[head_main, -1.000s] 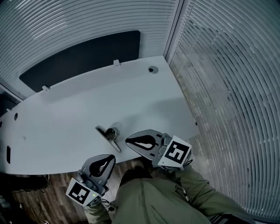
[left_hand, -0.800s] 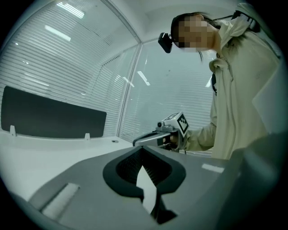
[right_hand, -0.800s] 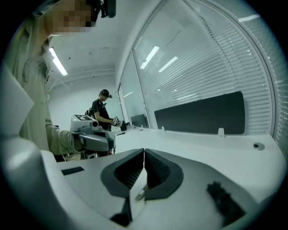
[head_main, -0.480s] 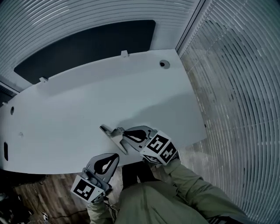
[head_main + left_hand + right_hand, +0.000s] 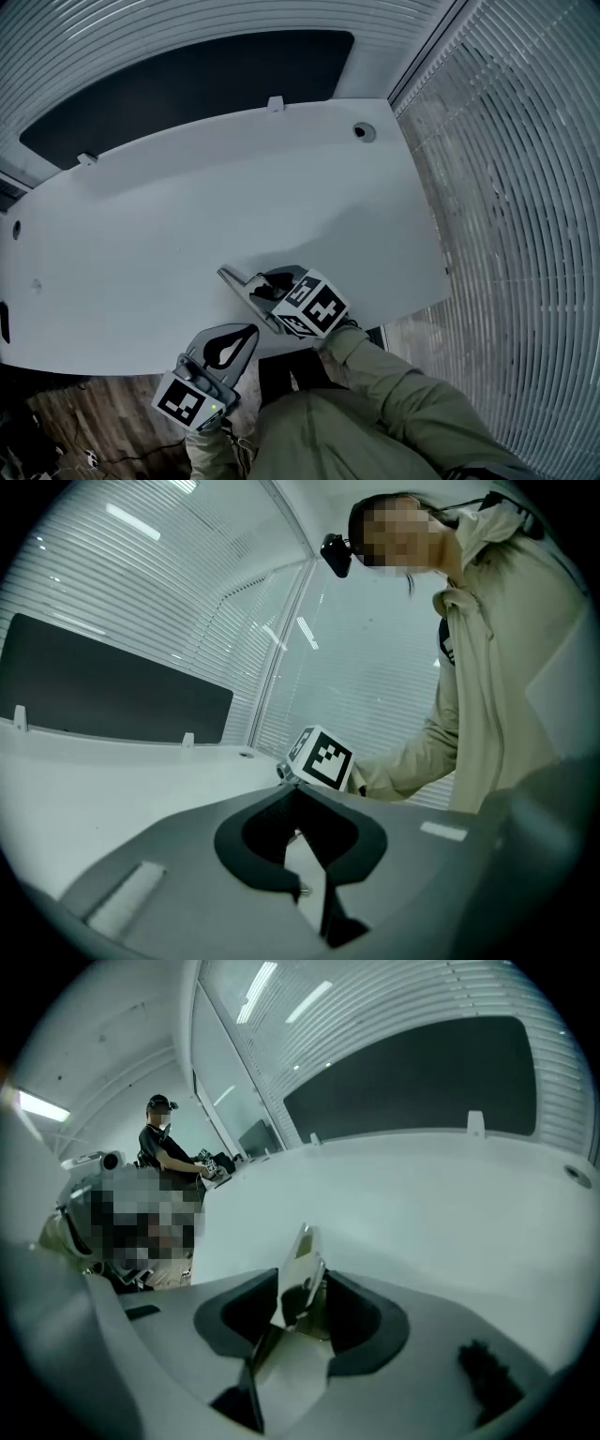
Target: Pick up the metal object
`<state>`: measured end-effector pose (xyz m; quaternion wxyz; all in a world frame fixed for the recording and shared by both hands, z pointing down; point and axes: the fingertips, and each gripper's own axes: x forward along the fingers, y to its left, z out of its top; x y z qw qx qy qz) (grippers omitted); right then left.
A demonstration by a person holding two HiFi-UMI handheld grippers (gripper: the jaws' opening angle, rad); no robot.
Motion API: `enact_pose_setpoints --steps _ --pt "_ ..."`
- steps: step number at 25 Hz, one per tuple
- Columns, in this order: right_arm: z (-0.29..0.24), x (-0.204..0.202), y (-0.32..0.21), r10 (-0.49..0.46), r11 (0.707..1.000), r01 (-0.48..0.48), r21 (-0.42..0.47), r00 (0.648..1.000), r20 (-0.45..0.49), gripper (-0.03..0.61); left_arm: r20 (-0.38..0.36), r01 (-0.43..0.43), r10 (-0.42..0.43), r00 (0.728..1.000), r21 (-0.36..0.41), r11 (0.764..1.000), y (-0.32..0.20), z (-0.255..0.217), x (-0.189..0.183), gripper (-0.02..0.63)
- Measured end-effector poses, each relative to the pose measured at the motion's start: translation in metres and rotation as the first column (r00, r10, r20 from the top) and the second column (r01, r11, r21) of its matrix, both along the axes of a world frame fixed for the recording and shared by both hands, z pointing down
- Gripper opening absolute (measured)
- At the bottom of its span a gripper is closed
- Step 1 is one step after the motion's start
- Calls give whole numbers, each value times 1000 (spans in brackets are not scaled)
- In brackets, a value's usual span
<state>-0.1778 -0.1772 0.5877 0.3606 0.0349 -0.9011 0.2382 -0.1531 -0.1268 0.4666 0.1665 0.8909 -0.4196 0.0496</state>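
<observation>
The metal object [image 5: 240,284], a shiny flat handle-like piece, lies near the front edge of the white table [image 5: 187,206]. My right gripper [image 5: 262,284] has its tips around that piece. In the right gripper view the metal object [image 5: 302,1258] stands upright between the two dark jaws of the right gripper [image 5: 302,1283]. The jaws are opening and sit close on either side of it. My left gripper [image 5: 251,331] hangs off the table's front edge over the wooden floor, its tips touching, shut on nothing. The left gripper [image 5: 288,791] looks towards the right one's marker cube [image 5: 322,758].
A black panel [image 5: 178,84] runs behind the table's far edge. A round cable hole [image 5: 364,132] sits in the far right corner. Slatted blinds [image 5: 525,234] line the right side. A second person [image 5: 167,1152] stands far off by a desk.
My right gripper has moved left along the table's front edge up to the metal object, and the object now stands between its jaws. The left gripper has hardly moved.
</observation>
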Motion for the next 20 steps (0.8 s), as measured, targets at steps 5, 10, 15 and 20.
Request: enact_pose_setpoints --steps 5,10,15,20 --pt "9 -8 4 20 997 -20 -71 1000 -6 152 1 6 -6 1000 1 1000 -3 4 -3 6" --pt "8 -12 6 31 995 -30 -94 1000 7 119 0 10 -10 1000 -18 1000 -3 5 -3 5" --pt "3 -12 5 66 994 -65 -87 998 14 107 8 4 -4 1000 -24 1000 -2 4 -3 5" --pt "-13 1 -5 118 993 -118 3 992 43 101 11 -2 3 1000 -58 998 1 0 2 5"
